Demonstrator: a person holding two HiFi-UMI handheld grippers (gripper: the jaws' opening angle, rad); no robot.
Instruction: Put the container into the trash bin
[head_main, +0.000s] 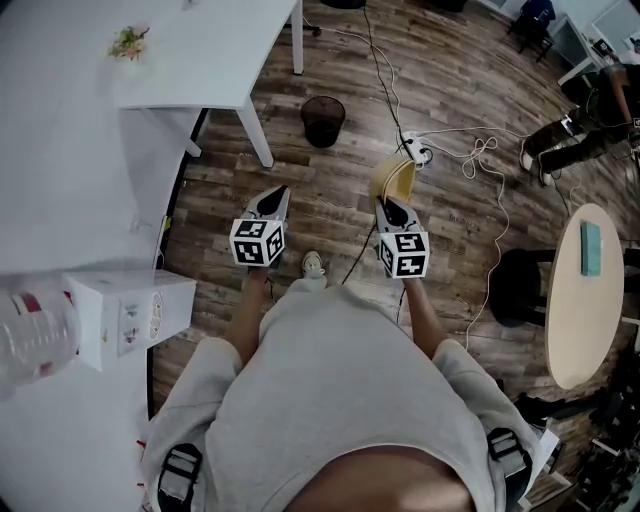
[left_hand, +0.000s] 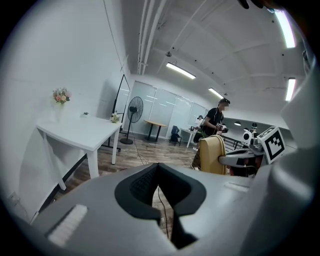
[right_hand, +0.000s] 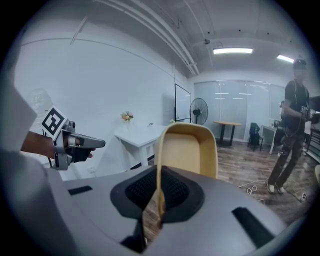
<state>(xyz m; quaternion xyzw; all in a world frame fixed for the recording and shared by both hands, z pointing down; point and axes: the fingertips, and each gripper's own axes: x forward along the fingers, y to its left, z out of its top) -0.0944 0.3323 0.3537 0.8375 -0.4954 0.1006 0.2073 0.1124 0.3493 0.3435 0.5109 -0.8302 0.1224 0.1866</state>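
A yellow container (head_main: 393, 180) hangs upright over the wooden floor, its rim pinched in my right gripper (head_main: 392, 206). In the right gripper view the black pads (right_hand: 175, 192) close on the container's (right_hand: 189, 150) thin wall. My left gripper (head_main: 275, 196) is level with it on the left, shut and empty; its jaws (left_hand: 160, 186) meet with only floor behind them. A dark mesh trash bin (head_main: 323, 120) stands on the floor ahead, between both grippers and beside the white table's leg. It shows in neither gripper view.
The white table (head_main: 200, 60) fills the upper left. White cables and a power strip (head_main: 418, 152) trail across the floor to the right of the bin. A round table (head_main: 585, 300) and a black stool (head_main: 515, 285) stand right. A person (right_hand: 292, 130) stands further off.
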